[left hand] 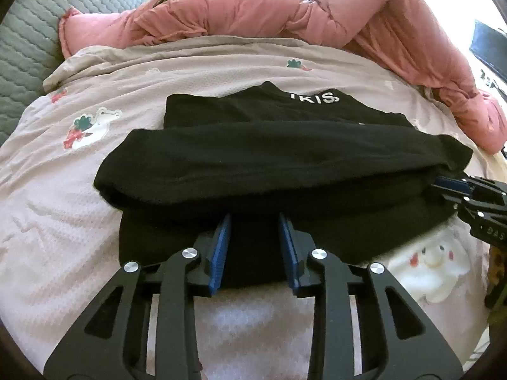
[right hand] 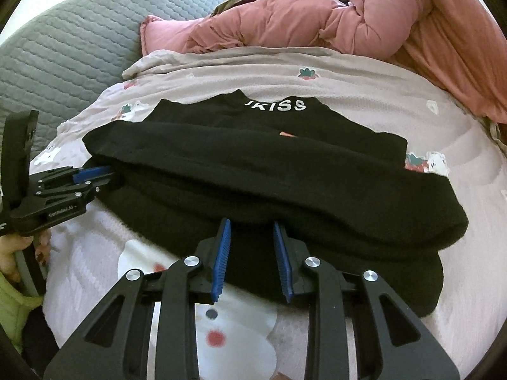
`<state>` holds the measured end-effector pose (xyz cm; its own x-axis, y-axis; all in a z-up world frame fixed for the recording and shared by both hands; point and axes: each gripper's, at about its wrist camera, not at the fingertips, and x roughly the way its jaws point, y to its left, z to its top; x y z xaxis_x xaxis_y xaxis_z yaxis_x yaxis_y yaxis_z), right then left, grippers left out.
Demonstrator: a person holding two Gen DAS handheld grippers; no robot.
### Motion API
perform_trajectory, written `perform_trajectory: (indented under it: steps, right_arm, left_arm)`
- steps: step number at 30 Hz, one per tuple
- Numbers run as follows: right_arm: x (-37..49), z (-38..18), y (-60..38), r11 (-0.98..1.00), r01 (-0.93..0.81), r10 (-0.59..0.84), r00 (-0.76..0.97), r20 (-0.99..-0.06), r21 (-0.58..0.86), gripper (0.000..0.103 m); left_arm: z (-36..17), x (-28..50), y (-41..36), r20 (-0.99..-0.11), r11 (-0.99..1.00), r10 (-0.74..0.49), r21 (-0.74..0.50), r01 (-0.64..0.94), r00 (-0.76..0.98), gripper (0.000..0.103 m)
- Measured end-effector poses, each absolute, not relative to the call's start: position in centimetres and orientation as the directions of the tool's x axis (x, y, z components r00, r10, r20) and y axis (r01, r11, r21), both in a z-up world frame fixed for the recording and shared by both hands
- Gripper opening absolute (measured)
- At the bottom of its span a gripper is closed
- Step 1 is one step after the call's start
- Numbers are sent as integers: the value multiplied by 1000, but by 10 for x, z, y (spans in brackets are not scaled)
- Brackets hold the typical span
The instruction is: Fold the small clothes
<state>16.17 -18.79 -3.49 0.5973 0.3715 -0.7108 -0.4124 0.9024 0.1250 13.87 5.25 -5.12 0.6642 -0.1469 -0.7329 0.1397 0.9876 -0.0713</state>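
Observation:
A black garment (left hand: 269, 164) with white lettering at its far edge lies partly folded on the pale pink bed sheet (left hand: 63, 205); its front part is doubled back over itself. It also shows in the right wrist view (right hand: 269, 183). My left gripper (left hand: 255, 218) is open, its blue-padded fingers (left hand: 221, 247) over the garment's near edge. My right gripper (right hand: 252, 221) is open too, fingers (right hand: 221, 253) spread over the near edge. Each gripper appears at the garment's side in the other view: the right gripper (left hand: 450, 186) and the left gripper (right hand: 95, 171).
A pink quilt (left hand: 285, 12) is bunched along the far side of the bed. A grey quilted headboard or cushion (left hand: 28, 47) stands at the far left. The sheet carries cartoon prints (left hand: 434, 259). A hand (right hand: 12, 253) holds the left gripper.

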Motion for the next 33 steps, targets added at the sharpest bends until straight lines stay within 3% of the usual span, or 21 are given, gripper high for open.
perform_trajectory:
  steps: [13, 17, 27, 30, 33]
  right_arm:
    - [200, -21, -182, 895, -429, 388, 610, -691, 124, 26]
    - [219, -13, -182, 901, -419, 375, 625, -685, 111, 26]
    - [278, 0, -208, 948, -295, 295, 682, -669, 118, 27]
    - [278, 5, -223, 958, -258, 275, 706, -653, 125, 38]
    - [275, 7, -237, 974, -203, 222, 731, -645, 105, 41]
  left_arm:
    - [-34, 188, 55, -725, 984, -174, -156, 87, 667, 28]
    - [-30, 205, 59, -714, 979, -179, -196, 52, 676, 40]
    - [-15, 245, 95, -644, 933, -204, -356, -52, 738, 50]
    - [-17, 236, 113, -620, 938, -179, -343, -59, 764, 53]
    - [-19, 240, 134, -644, 933, -158, -345, -100, 748, 54]
